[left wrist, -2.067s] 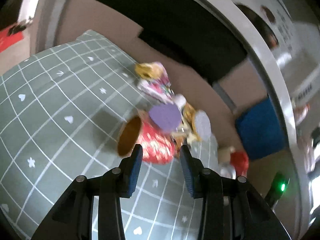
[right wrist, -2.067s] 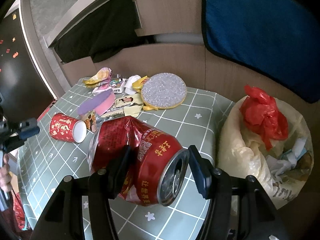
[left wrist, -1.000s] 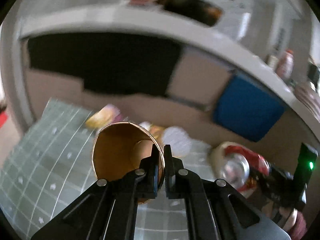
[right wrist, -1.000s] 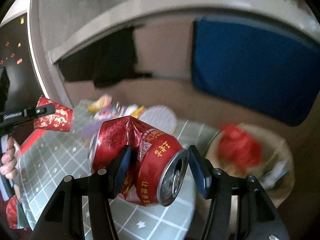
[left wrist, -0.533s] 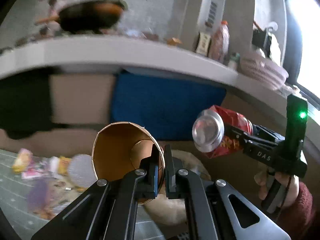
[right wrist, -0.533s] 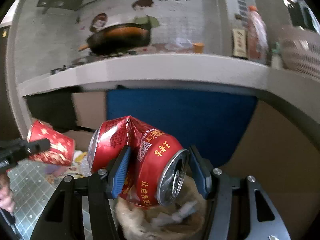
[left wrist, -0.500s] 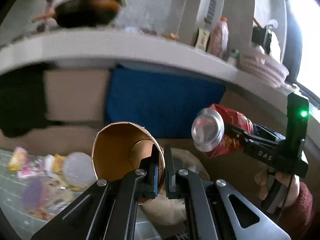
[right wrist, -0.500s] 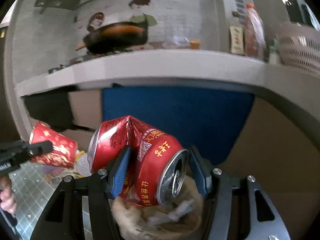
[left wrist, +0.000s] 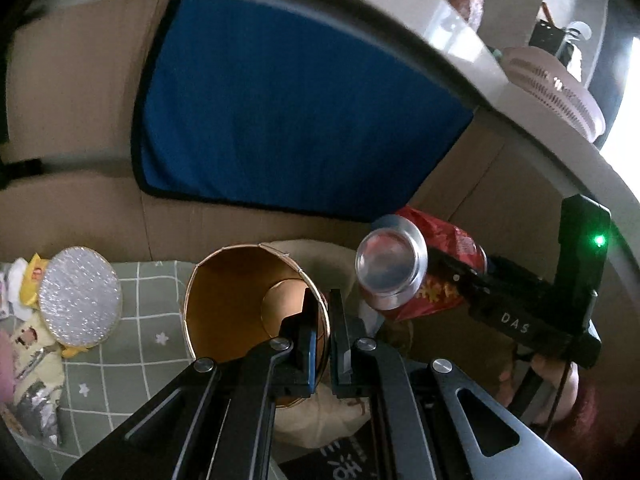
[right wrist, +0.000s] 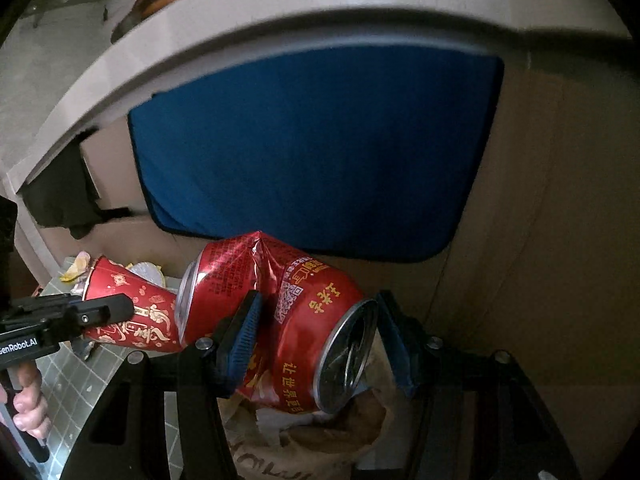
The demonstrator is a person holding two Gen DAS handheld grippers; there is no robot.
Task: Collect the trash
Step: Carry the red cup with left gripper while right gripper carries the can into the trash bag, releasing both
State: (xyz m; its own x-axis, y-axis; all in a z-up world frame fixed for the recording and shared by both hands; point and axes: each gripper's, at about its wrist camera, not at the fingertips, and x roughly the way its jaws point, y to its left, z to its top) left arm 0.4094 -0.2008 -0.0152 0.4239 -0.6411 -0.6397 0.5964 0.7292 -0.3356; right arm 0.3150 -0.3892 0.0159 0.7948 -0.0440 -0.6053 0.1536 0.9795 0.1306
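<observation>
Red paper cup [left wrist: 248, 300] rim pinched in left claw [left wrist: 325, 344]; right claw [right wrist: 316, 344] clamps crushed can [right wrist: 280, 320].

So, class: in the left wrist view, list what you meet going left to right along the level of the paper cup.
Silver disc → paper cup → crushed can → right hand-held gripper, black body with a green light.
</observation>
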